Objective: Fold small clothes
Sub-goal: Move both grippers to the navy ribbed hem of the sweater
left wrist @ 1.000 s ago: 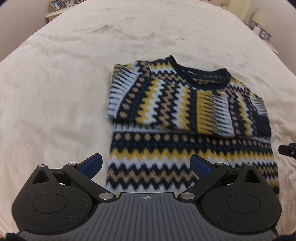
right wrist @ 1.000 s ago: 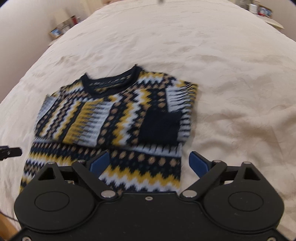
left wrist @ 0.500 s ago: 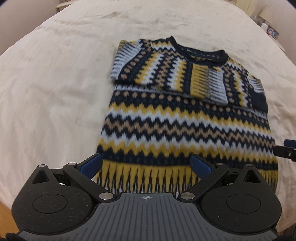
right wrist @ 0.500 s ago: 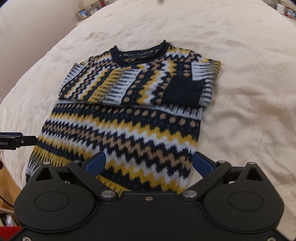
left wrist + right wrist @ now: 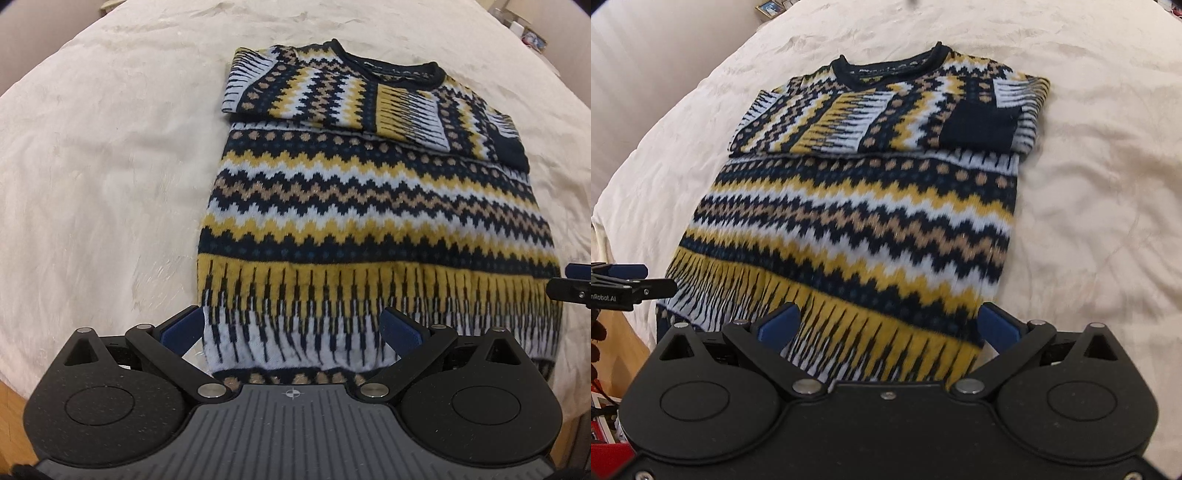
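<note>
Left wrist view: the left gripper (image 5: 291, 325) hangs with jaws spread wide over the hem's left corner of the patterned sweater (image 5: 376, 206), which lies flat on the cream bedspread (image 5: 103, 166), both sleeves folded across the chest.

Right wrist view: the right gripper (image 5: 888, 326), jaws spread, just been opening, straddles the sweater's (image 5: 857, 206) right hem corner, pads not pressing the knit
</note>
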### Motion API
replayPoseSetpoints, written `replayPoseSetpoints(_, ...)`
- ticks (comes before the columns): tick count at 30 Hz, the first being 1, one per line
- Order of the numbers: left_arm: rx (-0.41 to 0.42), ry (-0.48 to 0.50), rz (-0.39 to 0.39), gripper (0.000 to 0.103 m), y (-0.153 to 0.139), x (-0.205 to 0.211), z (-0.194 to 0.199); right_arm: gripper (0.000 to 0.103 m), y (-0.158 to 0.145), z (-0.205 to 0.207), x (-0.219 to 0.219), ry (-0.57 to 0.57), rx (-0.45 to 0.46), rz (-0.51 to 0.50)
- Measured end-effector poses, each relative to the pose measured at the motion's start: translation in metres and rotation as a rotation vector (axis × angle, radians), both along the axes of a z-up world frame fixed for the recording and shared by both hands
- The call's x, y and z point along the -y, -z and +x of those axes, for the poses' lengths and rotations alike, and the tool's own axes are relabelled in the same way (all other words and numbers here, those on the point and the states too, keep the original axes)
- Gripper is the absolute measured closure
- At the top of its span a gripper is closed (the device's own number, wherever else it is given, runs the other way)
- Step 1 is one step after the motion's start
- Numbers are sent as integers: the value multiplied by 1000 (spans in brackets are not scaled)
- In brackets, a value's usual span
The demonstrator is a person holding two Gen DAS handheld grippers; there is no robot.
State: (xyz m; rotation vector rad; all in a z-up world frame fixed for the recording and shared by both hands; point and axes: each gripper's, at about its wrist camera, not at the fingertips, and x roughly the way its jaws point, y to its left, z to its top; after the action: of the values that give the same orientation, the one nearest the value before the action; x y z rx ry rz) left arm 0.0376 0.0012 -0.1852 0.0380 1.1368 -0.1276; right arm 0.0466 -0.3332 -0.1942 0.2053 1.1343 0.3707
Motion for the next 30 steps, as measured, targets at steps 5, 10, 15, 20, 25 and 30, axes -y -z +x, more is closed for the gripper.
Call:
replayPoseSetpoints(5,5,40,-16,0,4,-12,-13,0,1,-19,-7,36,-23,-19)
replayPoseSetpoints(10,-3,59,-42,0,10,-30,-29,0,-1,-41,-15,81,-46,-21)
replayPoseSetpoints(15,4,83,-53,0,14,-45,-41,0,-1,-66,-23,124,-52,-24)
replayPoseSetpoints(20,16,109,-65,0,18,-54,-50,0,-1,-89,-31,146,-43,-23)
replayPoseSetpoints(25,14,148,-69,0,25,-55,-55,0,2,-105,-38,151,-34,-19)
replayPoseSetpoints(30,15,185,-87,0,32,-50,-56,0,7,-114,-40,166,-23,-5)
